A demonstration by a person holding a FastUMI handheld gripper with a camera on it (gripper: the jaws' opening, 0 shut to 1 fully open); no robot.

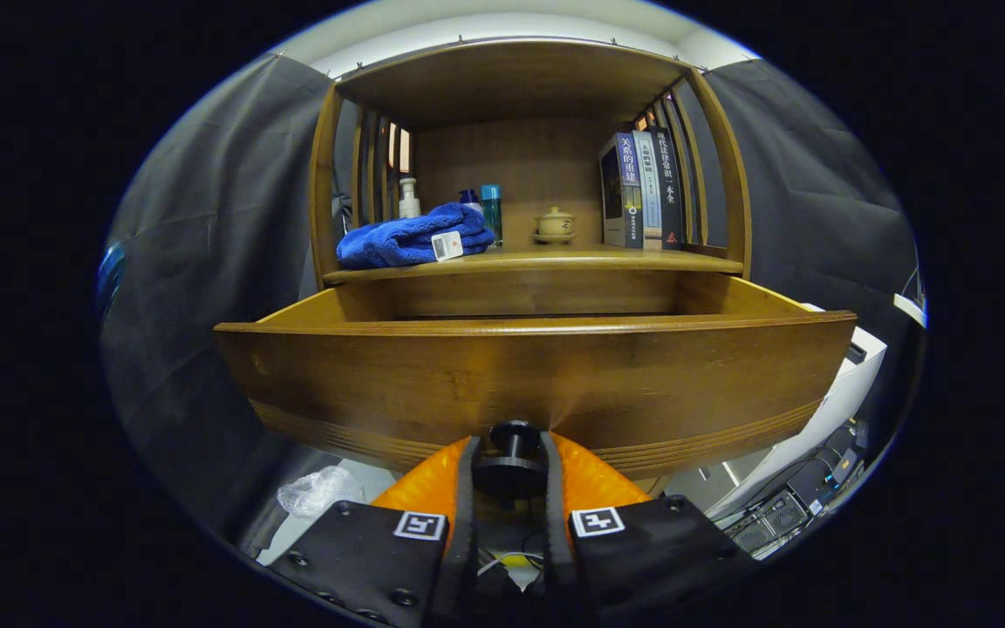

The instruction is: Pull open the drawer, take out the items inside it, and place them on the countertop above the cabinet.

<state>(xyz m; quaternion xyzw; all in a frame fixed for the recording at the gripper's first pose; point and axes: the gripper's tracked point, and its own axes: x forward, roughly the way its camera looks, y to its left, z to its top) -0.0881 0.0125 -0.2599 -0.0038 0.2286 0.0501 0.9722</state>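
Gripping the black knob [512, 462], the jaws are clamping it from both sides while the drawer [537, 384] is standing well open; next, judging, releasing and reaching inside, its contents lying hidden below the front, bound for the worktop [555, 259].

the scene is dim overall, with the brightest light coming from above, where a pale ceiling strip glows over the top of the cabinet [520, 78]. the drawer [537, 375] front catches a soft warm sheen near its middle, while its lower edge falls into shadow. fisheye distortion bows the drawer's top edge and the cabinet's side posts outward. the gripper [509, 488], closed on the knob [511, 458], looks slightly soft and dark. the cloth walls fade to near black.
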